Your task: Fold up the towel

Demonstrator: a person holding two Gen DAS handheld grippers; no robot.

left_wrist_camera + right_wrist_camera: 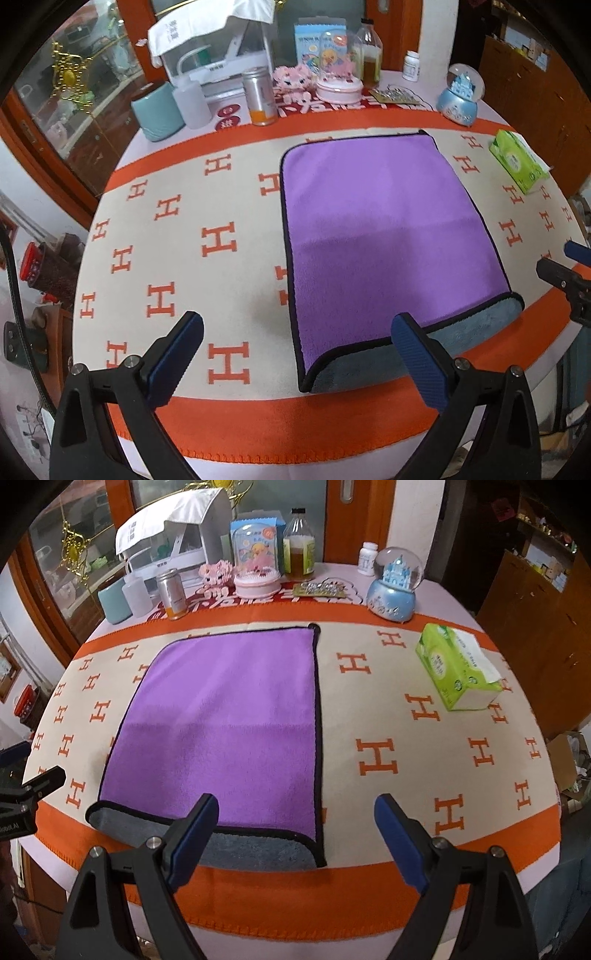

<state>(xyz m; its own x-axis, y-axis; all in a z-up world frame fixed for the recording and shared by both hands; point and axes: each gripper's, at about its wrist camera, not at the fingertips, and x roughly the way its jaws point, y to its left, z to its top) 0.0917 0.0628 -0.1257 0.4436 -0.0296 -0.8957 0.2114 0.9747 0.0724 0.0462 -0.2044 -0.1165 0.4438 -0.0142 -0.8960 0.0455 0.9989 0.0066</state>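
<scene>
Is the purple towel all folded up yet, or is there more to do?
Partly. The purple fleece towel with grey underside already looks folded once: a grey layer peeks out under its near edge. Nothing is in hand: the left gripper and right gripper are both open above the orange-and-cream H-patterned cloth. Any further fold is left.
</scene>
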